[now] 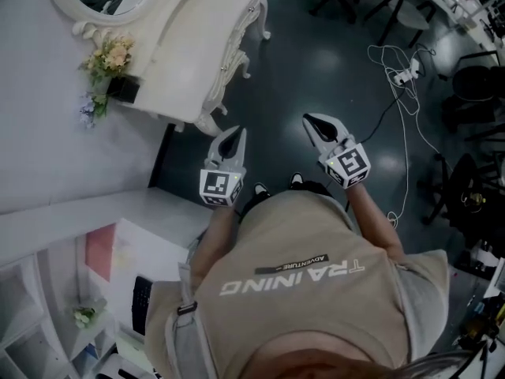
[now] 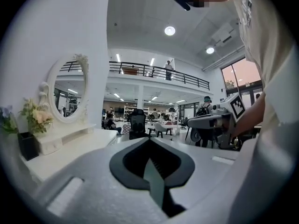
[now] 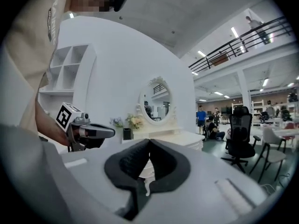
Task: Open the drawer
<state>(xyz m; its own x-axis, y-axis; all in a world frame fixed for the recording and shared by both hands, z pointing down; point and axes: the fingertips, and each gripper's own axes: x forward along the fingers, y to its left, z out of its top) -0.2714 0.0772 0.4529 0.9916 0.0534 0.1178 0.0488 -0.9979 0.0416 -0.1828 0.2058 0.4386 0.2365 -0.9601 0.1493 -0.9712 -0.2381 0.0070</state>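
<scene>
Flowers [image 1: 113, 56] sit in pot [image 1: 124, 90]; left hand-held gripper [image 1: 237, 131] and right hand-held gripper [image 1: 308, 119] closed, empty.

beige tee [image 1: 300, 267], white TRAINING print | paler grey sleeves [image 1: 422, 298] | left claw [image 1: 234, 133] + right claw [image 1: 310, 120]: white shells, black pads | black-and-white marker cube [image 1: 220, 185] behind each claw

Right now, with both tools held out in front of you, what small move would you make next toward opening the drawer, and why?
Probably carry the left tool forward to the front of the white carved dressing table. It is nearer, yet it and the right tool hang shut and empty over the dark floor, clear of the table.
</scene>
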